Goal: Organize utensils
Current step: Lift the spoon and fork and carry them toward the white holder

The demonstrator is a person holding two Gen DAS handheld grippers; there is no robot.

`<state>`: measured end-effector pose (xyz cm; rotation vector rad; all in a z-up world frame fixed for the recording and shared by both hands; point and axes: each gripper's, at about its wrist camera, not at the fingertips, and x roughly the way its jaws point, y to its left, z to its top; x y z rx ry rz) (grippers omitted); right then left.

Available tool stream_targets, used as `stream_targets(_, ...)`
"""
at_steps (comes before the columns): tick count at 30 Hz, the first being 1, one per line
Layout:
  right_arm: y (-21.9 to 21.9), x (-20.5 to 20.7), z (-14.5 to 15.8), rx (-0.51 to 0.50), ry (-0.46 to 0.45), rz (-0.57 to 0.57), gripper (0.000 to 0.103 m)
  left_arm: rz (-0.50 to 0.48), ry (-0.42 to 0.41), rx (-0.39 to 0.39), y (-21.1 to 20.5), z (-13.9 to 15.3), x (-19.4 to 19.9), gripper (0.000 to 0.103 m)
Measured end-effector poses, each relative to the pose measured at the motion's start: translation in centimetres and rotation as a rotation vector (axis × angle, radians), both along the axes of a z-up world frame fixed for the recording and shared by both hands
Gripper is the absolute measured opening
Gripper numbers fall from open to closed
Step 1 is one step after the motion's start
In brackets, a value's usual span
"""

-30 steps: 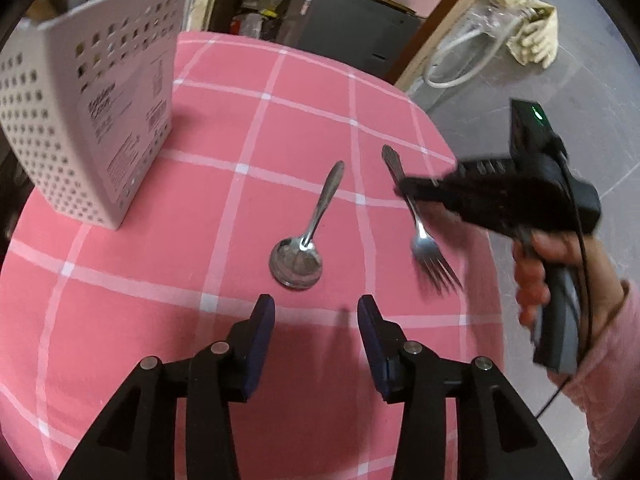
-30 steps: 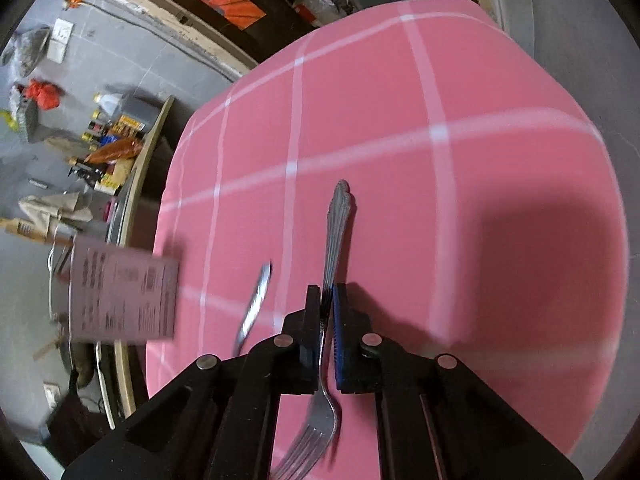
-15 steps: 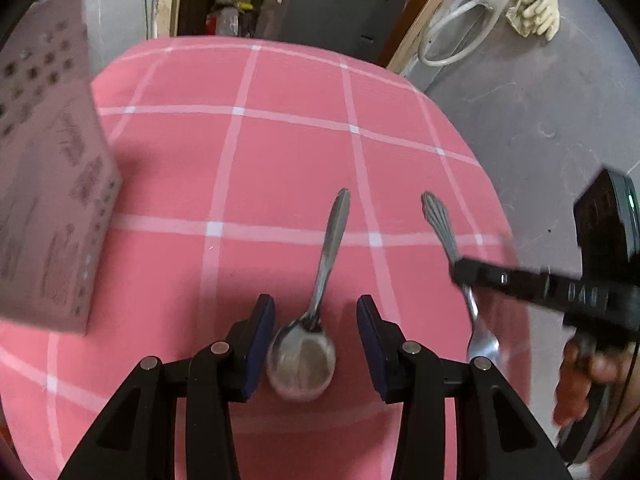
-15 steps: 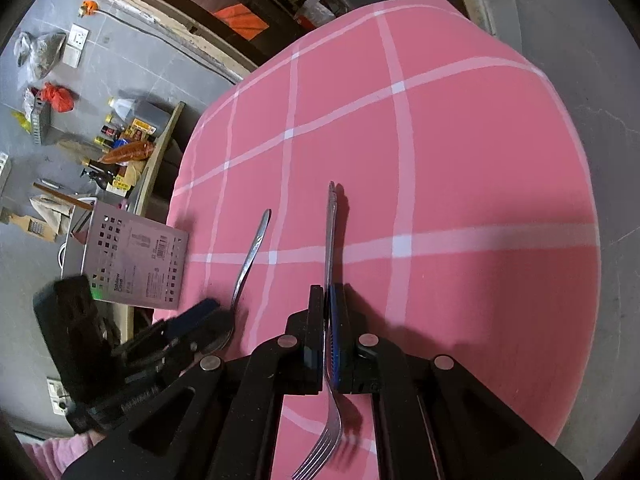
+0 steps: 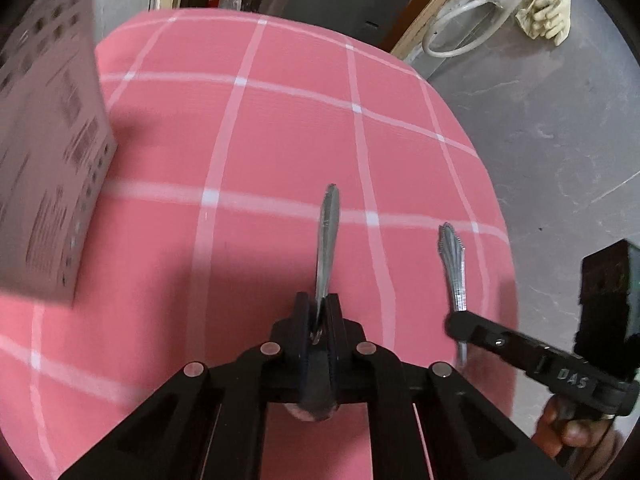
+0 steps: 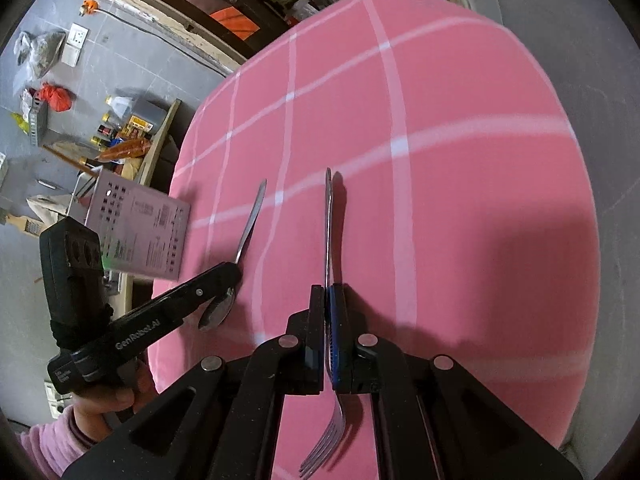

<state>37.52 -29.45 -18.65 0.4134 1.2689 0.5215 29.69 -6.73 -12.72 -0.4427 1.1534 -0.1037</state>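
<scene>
Desk, round and draped in a pink cloth with white grid lines, fills both wrist views. A second ago the white perforated basket stood far ahead and left of the left jaws; now it looms large and blurred just off their left side. In the right wrist view it shows small, ahead and left of the right jaws, at the desk's far-left edge.

The left gripper differs most from the earlier frames. A second ago its jaws stood wide apart with the spoon lying on the cloth ahead of them; half a second ago they straddled the bowl; they have just been closing, and now they are clenched on the spoon's neck. The handle runs straight out ahead of the jaws, while the bowl pokes out behind and below them. The right wrist view confirms it: the bowl hangs beneath the left jaws and the handle slants up beyond them.

The right gripper grips as before: its jaws are clamped on the fork, handle straight ahead, tines trailing behind and below. A second ago the fork's handle showed its flat face; now it is seen edge-on. In the left wrist view it stands to the right of the left jaws, a hand on its grip.
</scene>
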Motion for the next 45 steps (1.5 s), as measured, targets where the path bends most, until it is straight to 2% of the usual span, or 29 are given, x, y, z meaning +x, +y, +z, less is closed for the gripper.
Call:
stream_targets(5, 0.2, -1.0, 0.0, -0.012, -0.003, 0.008, 0.002, -0.034, 0.039, -0.028, -0.1, 0.2, -2.0, 0.007)
stream_targets(10, 0.7, 0.1, 0.3, -0.043, 0.0, 0.066, 0.004, -0.065, 0.065, -0.051, 0.4, 0.1, -1.2, 0.008)
stream_targets(13, 1.0, 1.0, 0.4, -0.059, 0.001, 0.09, 0.005, -0.071, 0.069, -0.054, 0.5, 0.0, -0.4, 0.012)
stream_targets(14, 1.2, 1.3, 0.4, -0.061, 0.002, 0.096, 0.006, -0.07, 0.078, -0.055, 0.5, -0.1, 0.2, 0.017)
stream_targets(17, 1.5, 2.2, 0.4, -0.059, 0.009, 0.114, 0.008, -0.071, 0.082, -0.098, 0.8, -0.4, 1.1, 0.024)
stream_targets(20, 1.5, 3.0, 0.5, -0.058, 0.007, 0.123, 0.008, -0.113, 0.087, -0.096, 0.2, -0.3, 2.2, 0.026)
stream_targets(24, 2.2, 4.2, 0.2, -0.063, 0.019, 0.163, 0.008, -0.169, 0.098, -0.071, -0.4, -0.3, 3.0, 0.025)
stream_targets(27, 3.2, 5.1, 0.0, -0.087, 0.017, 0.193, 0.008, -0.163, 0.111, -0.073, -0.5, -0.4, 3.2, 0.023)
stream_targets(29, 3.3, 5.3, 0.1, -0.087, 0.022, 0.204, 0.008, -0.151, 0.114, -0.072, -0.3, -0.5, 3.4, 0.012)
stream_targets(30, 3.1, 5.3, 0.0, -0.075, 0.028, 0.201, 0.008, -0.14, 0.117, -0.081, 0.0, -0.7, 3.4, 0.009)
stream_targets(32, 2.3, 5.4, -0.4, -0.018, 0.06, 0.157, 0.008, -0.116, 0.115, -0.128, 0.7, -1.0, 3.1, 0.008)
stream_targets(35, 1.2, 4.8, -1.3, 0.061, 0.115, 0.073, 0.007, -0.098, 0.103, -0.151, 0.9, -1.2, 2.7, 0.008)
stream_targets(39, 1.7, 3.3, -0.6, 0.007, 0.049, 0.063, 0.006, -0.084, 0.097, -0.159, 1.1, -1.0, 1.7, 0.008)
stream_targets(43, 2.3, 1.4, 1.1, -0.072, -0.021, 0.088, 0.002, -0.099, 0.065, -0.122, 1.2, 0.0, -0.1, 0.007)
stream_targets(45, 2.1, 0.6, 1.5, -0.113, -0.039, 0.098, 0.002, -0.13, 0.065, -0.101, 0.4, 0.2, -1.0, 0.003)
